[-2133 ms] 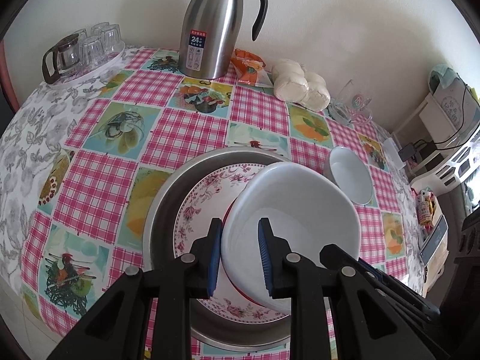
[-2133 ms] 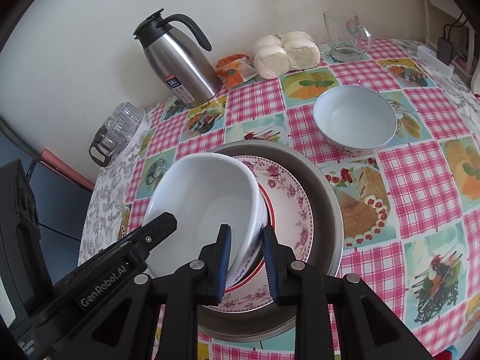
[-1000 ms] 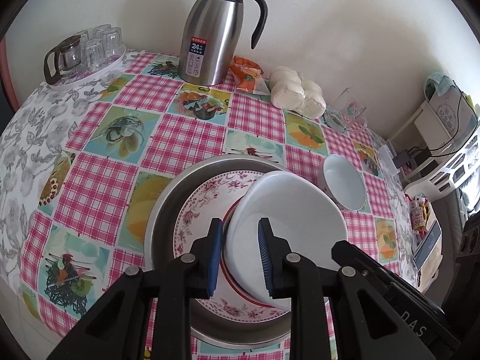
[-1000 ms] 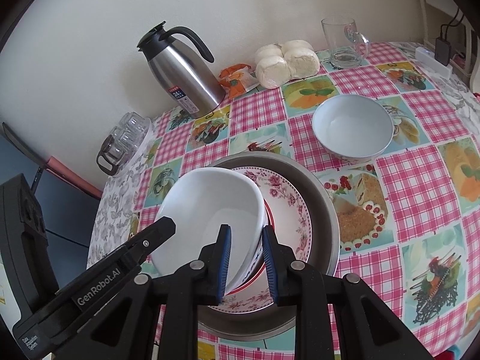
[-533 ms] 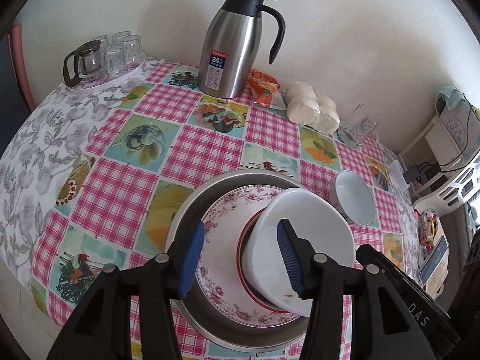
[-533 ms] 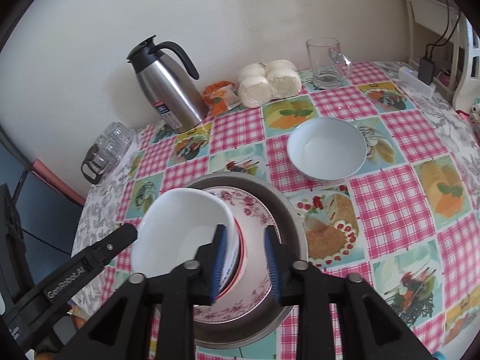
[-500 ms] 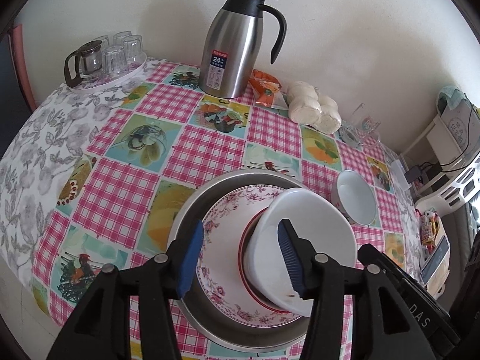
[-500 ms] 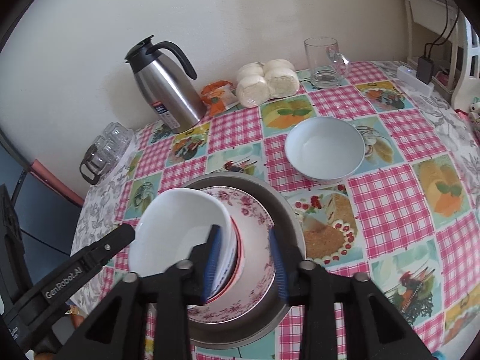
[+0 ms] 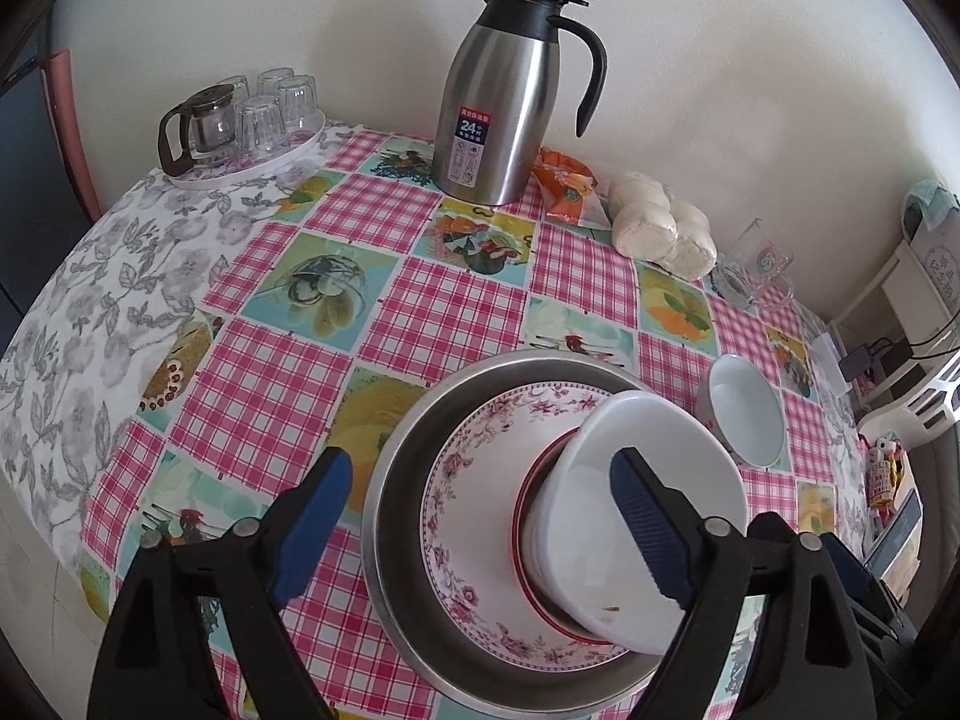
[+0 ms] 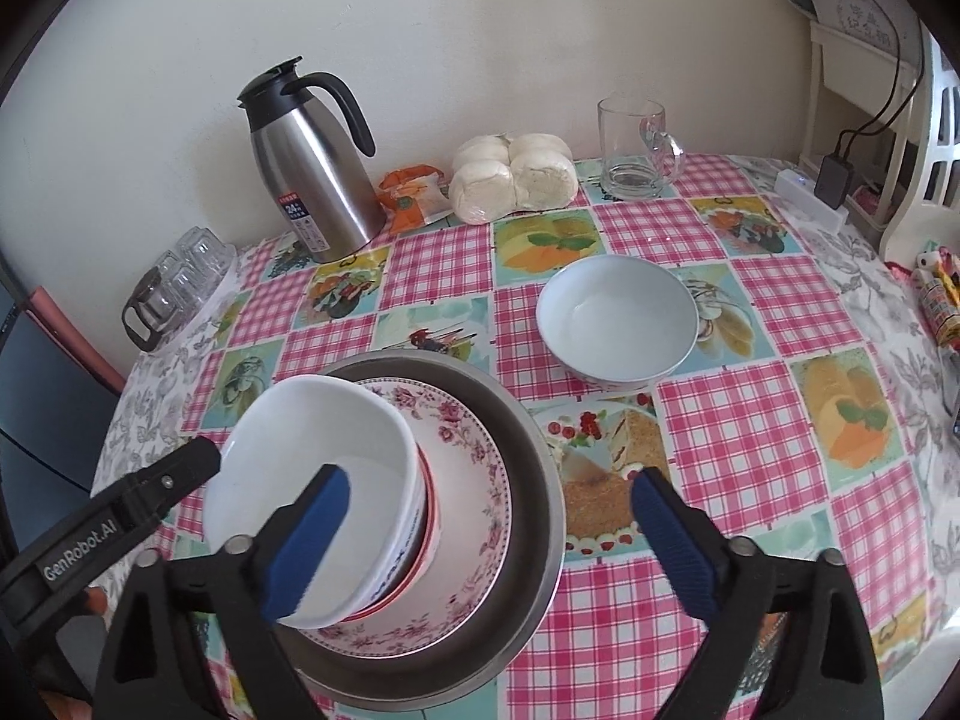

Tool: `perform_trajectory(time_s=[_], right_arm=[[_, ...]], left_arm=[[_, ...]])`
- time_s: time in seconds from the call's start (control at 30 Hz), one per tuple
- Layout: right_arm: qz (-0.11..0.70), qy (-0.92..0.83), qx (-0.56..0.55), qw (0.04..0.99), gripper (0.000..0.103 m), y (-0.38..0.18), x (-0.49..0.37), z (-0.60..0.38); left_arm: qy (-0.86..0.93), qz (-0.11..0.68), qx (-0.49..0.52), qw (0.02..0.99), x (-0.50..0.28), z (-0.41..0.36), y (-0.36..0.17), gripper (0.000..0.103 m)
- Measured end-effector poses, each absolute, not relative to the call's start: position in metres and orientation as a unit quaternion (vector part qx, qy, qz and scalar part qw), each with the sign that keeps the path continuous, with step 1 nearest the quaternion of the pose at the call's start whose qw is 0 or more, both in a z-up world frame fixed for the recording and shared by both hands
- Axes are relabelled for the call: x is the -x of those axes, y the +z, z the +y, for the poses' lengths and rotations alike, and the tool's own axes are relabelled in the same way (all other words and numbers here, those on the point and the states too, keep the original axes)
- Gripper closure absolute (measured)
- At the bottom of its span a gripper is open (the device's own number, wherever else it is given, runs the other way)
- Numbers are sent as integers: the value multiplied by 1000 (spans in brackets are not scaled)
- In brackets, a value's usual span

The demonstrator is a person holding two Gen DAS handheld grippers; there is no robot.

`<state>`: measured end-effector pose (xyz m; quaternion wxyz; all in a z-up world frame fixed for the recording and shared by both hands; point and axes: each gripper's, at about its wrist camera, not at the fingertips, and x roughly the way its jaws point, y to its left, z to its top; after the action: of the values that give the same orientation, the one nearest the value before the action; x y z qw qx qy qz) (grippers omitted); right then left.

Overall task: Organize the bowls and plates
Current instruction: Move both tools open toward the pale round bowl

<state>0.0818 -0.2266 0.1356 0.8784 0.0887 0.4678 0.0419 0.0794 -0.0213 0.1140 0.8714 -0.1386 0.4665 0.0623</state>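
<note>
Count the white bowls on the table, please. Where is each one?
2. One large white bowl sits on the floral plate inside the metal basin. One smaller bowl stands alone on the tablecloth, behind the basin.

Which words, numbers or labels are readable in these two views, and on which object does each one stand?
"24": label of the steel thermos jug with black lid; its smaller print is too small to read.
"GenRobot.AI": black arm of the left tongs.
Printed mark on the clear glass mug: blurred.
Blue lettering on the white bowl's outer wall: unreadable.
</note>
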Motion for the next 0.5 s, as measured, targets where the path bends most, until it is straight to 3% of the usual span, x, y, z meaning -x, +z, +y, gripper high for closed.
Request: perform_trajectory(time_s=[0.07, 0.5], right_arm=[[466, 42, -86, 880, 0, 135, -82, -229], [468, 39, -76, 879, 0, 133, -83, -238]], left_arm=[[72, 456, 135, 876, -78, -22, 115, 3], [101, 431, 127, 887, -78, -30, 118, 2]])
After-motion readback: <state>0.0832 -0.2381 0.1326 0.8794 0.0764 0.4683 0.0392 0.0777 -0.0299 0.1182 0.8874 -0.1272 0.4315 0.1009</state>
